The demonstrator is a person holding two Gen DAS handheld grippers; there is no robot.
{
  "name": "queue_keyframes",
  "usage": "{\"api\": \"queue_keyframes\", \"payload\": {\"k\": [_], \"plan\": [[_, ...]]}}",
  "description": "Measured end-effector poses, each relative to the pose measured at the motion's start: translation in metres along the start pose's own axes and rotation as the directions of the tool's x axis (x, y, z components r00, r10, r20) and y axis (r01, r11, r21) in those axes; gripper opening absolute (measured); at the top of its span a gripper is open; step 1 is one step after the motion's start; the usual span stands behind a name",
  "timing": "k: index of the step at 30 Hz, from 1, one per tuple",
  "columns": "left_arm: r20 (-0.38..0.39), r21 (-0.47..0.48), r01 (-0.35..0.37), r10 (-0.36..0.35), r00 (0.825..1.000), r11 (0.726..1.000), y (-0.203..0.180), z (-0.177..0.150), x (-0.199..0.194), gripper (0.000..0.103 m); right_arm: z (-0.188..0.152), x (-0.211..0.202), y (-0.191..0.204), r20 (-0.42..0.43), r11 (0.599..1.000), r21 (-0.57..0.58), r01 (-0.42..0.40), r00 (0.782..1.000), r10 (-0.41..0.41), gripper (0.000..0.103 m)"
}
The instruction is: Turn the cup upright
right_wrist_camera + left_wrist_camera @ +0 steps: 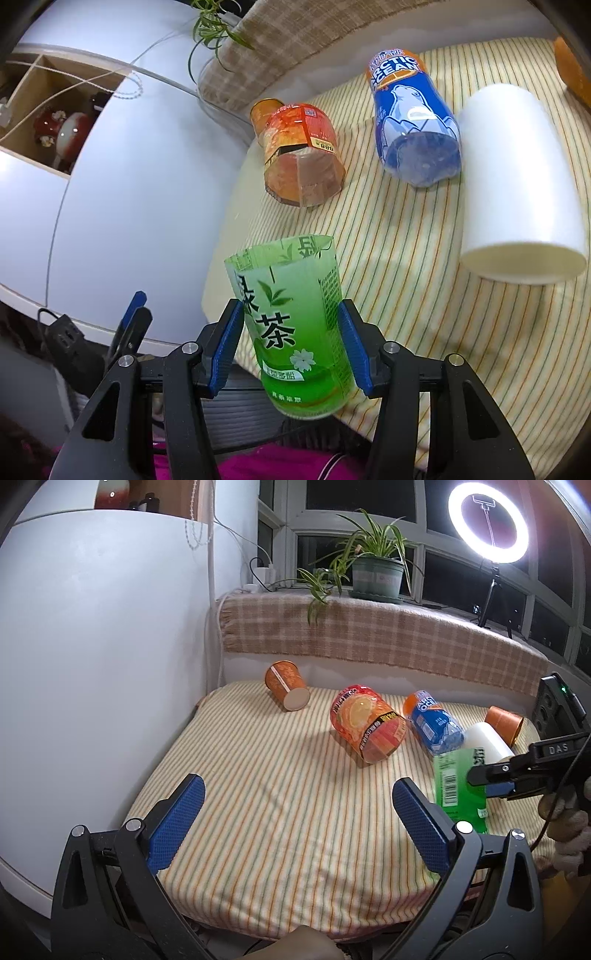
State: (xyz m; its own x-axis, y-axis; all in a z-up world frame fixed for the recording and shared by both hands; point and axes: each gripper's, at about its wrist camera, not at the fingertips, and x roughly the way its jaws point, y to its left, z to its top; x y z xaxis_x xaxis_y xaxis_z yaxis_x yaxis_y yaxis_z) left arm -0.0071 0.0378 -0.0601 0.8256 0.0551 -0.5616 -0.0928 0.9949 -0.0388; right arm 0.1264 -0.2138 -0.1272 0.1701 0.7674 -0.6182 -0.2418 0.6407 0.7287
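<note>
1. Your right claw [291, 343] is clenched on the green cup [295, 325], at the striped surface's [424, 295] near edge.
2. Rotate slowly, mouth up; avoid the white cup [517, 184].
3. Your left claw [295, 823] is released, empty.

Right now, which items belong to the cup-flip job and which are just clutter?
Job:
- green tea cup, clamped in right gripper
- white cup, on its side
- orange cup, on its side
- blue Arctic Ocean cup, on its side
- orange-label cup, on its side
- left gripper, open, holding nothing

Lying about:
- potted plant
- ring light
- plaid cloth
</note>
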Motion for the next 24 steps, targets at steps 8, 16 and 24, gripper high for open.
{"api": "queue_keyframes", "payload": {"k": [8,16,24], "plan": [[-0.024,-0.003,0.033,-0.034,0.999,0.999,-0.009,-0.001,0.008,0.103,-0.002,-0.001,0.001,0.047,0.993,-0.051,0.110,0.993,-0.108,0.052],[-0.048,-0.008,0.088,-0.089,0.995,0.996,-0.017,0.002,0.012,0.103,-0.016,-0.021,0.013,0.128,0.977,-0.142,0.162,0.981,-0.144,0.056],[-0.169,-0.124,0.265,-0.283,0.944,0.956,-0.023,0.009,0.040,0.103,-0.060,-0.062,0.033,0.337,0.899,-0.223,0.377,0.895,-0.291,0.065]]}}
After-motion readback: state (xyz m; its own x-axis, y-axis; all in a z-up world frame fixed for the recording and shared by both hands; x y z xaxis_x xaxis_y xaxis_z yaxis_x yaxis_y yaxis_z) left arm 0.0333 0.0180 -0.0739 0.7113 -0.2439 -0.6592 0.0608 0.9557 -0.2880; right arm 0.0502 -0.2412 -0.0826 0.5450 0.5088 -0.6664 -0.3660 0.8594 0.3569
